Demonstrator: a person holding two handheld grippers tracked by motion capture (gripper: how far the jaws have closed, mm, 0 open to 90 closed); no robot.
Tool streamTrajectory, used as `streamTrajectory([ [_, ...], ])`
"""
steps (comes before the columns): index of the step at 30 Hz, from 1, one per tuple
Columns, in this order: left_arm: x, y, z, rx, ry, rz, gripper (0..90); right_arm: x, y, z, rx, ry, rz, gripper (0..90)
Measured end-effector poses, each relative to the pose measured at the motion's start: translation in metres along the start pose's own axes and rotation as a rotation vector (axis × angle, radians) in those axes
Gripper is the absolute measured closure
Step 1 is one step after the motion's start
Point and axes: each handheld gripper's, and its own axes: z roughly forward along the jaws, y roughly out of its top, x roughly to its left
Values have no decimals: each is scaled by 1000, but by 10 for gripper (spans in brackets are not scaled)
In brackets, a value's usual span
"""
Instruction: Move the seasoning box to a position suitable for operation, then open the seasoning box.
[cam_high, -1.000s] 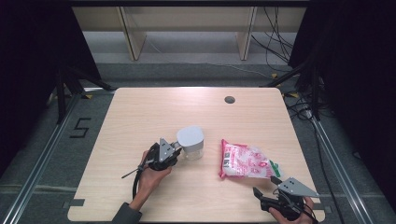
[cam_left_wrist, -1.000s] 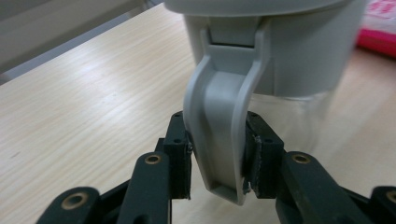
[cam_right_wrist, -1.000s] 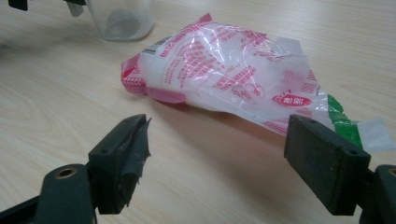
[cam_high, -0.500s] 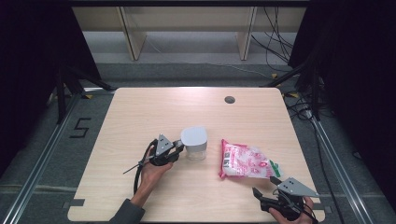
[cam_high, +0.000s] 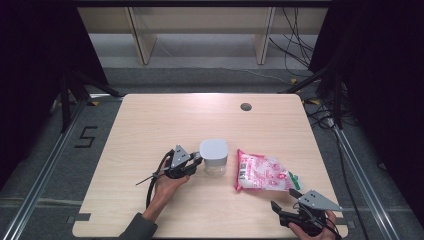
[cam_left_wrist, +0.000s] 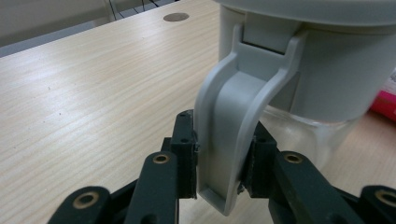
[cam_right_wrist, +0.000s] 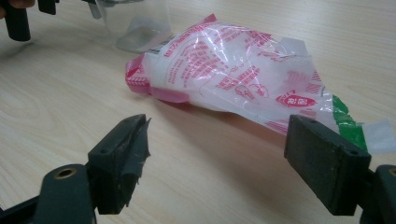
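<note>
The left tool (cam_left_wrist: 219, 172) has just closed on the container's latch (cam_left_wrist: 238, 121) to work it, while the right tool (cam_right_wrist: 219, 163) waits wide apart before the bag (cam_right_wrist: 233, 74).

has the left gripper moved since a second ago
Yes. In the high view the left gripper has edged right toward the container, away from the table's left edge; its jaws have just been closing on the latch.

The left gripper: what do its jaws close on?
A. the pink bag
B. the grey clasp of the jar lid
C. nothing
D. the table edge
B: in the left gripper view, the left gripper pinches the grey clasp hanging from the jar lid.
</note>
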Motion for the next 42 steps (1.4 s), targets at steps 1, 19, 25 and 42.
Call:
streamTrajectory([
  [1, 0, 0, 2, -5, -6, -17, 707, 0, 0, 0, -2, 0, 0, 225],
  [19, 5, -3, -29, 63, -50, -45, 367, 1, 1, 1, 9, -2, -3, 226],
  [25, 3, 2, -43, 56, -89, -41, 403, 2, 2, 3, 8, 3, -9, 220],
  [42, 3, 32, -69, -97, -85, -16, 866, 6, 5, 6, 6, 23, -34, 192],
])
